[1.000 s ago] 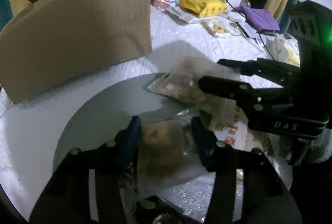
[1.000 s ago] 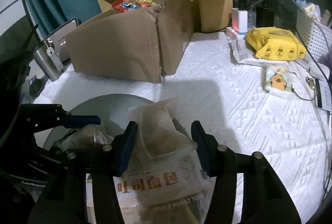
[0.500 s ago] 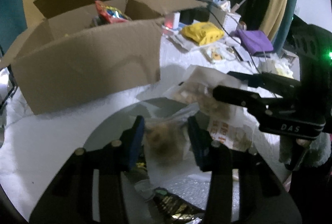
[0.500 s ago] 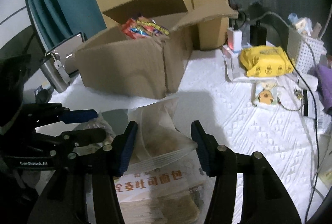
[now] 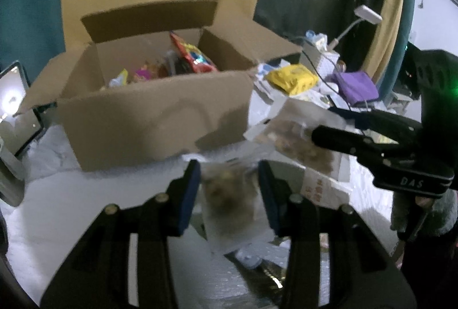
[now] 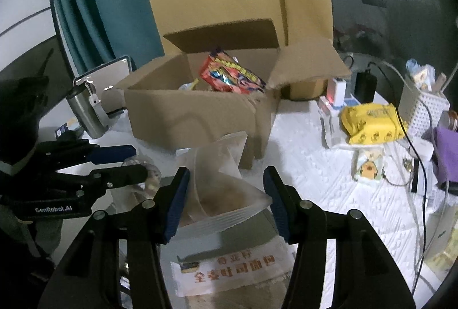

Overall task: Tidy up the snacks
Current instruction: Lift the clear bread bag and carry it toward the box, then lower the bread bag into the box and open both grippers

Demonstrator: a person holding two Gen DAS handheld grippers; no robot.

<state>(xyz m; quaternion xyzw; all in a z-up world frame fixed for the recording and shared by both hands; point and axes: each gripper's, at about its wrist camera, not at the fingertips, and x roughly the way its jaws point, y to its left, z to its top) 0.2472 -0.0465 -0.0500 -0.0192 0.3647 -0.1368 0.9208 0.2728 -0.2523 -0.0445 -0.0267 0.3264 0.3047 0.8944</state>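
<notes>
My left gripper (image 5: 229, 188) is shut on a small clear packet of brown snack (image 5: 229, 194) and holds it in the air in front of the open cardboard box (image 5: 154, 114). My right gripper (image 6: 226, 194) is shut on a large clear bag of wholewheat toast (image 6: 226, 194) with orange lettering, also lifted. That bag shows in the left wrist view (image 5: 297, 140), and the left gripper shows in the right wrist view (image 6: 126, 163). The box (image 6: 189, 114) holds several colourful snack packets, a red one (image 6: 232, 77) on top.
A round grey tray (image 5: 200, 274) lies below the grippers on the white cloth. A yellow wipes pack (image 6: 369, 122), chargers, cables, a white basket (image 6: 423, 111) and a purple cloth (image 5: 355, 85) lie to the right. A metal flask (image 6: 86, 114) and tablet stand left of the box.
Both grippers have risen with their bags off the tray, so the inside of the box now shows. The grips have not changed.
</notes>
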